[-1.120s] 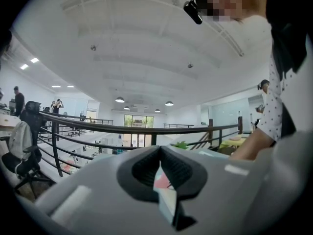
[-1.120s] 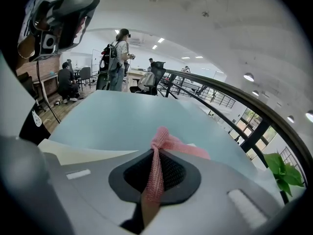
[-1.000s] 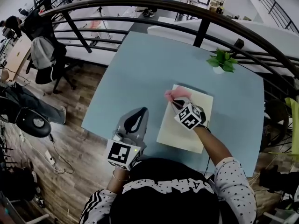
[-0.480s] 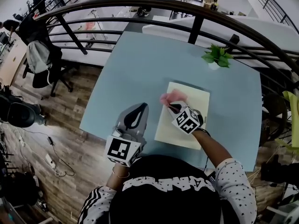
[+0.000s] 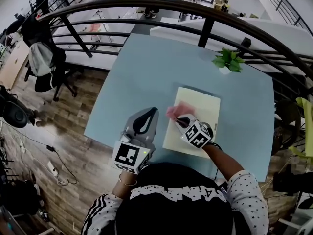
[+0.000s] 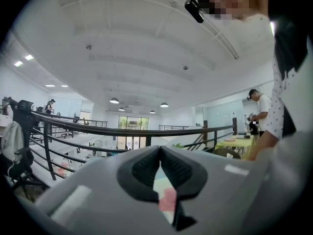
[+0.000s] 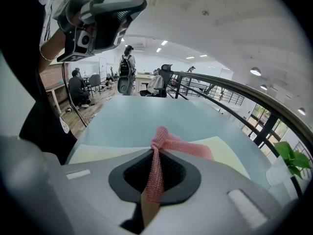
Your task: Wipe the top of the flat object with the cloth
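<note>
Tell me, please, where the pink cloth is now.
In the head view, the pink cloth sits pinched in the right tongs at the left edge of the pale flat board.

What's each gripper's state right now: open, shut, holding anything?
Left gripper: shut, empty.
Right gripper: shut on the pink cloth.

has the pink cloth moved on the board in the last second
Yes. The pink cloth, pinched in the right gripper, has slid nearer the person along the cream board's left side, away from the board's far edge.
</note>
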### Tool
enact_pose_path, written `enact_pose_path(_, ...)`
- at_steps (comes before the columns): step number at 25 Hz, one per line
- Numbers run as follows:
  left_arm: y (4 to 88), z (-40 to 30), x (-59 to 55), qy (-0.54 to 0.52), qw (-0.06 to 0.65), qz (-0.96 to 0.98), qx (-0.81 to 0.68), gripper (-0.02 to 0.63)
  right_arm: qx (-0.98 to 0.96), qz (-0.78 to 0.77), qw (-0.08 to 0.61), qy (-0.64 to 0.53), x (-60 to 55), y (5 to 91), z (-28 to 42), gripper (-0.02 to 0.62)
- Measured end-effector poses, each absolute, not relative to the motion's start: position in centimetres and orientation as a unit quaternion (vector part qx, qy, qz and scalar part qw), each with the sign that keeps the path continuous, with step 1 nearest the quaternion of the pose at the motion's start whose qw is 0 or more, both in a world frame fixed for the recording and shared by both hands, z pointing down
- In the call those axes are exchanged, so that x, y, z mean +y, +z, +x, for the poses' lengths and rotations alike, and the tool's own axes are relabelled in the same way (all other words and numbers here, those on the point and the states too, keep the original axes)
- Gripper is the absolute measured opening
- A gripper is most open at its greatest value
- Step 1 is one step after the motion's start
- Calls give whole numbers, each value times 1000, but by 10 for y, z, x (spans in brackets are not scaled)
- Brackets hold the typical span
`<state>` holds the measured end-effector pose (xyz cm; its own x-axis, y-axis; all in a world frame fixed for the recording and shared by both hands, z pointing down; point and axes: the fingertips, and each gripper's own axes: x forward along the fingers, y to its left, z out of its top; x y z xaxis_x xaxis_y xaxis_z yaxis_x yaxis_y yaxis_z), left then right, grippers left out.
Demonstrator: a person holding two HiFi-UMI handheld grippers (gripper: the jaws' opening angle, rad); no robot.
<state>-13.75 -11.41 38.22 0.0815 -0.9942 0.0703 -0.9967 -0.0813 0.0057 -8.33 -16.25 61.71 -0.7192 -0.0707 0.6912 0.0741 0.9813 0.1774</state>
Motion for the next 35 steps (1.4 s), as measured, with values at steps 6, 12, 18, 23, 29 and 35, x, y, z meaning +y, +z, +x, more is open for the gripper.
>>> enact_pose_path(6,383,-140,-112,24,27,735,-677,0,-924,-25,371,-84,-132,616,-80,12)
enact_pose_path(12,382,-141,-113,23,27,735,-677,0,-921,-55,377,-82,-107,615,-75,12)
enact_pose_path(18,381,-143,-110,22,27,736,-676,0,-917,-81,385,-69,-84,614,-72,12)
enact_pose_path(23,384,-142,-111,22,30,736,-676,0,-915,-109,386,-43,-66,616,-71,12)
enact_pose_path(29,383,-141,-111,22,33,735,-677,0,-906,-133,401,-14,-52,617,-67,12)
enact_pose_path(35,383,-140,-110,23,34,734,-678,0,-910,-138,389,20,-51,608,-68,12)
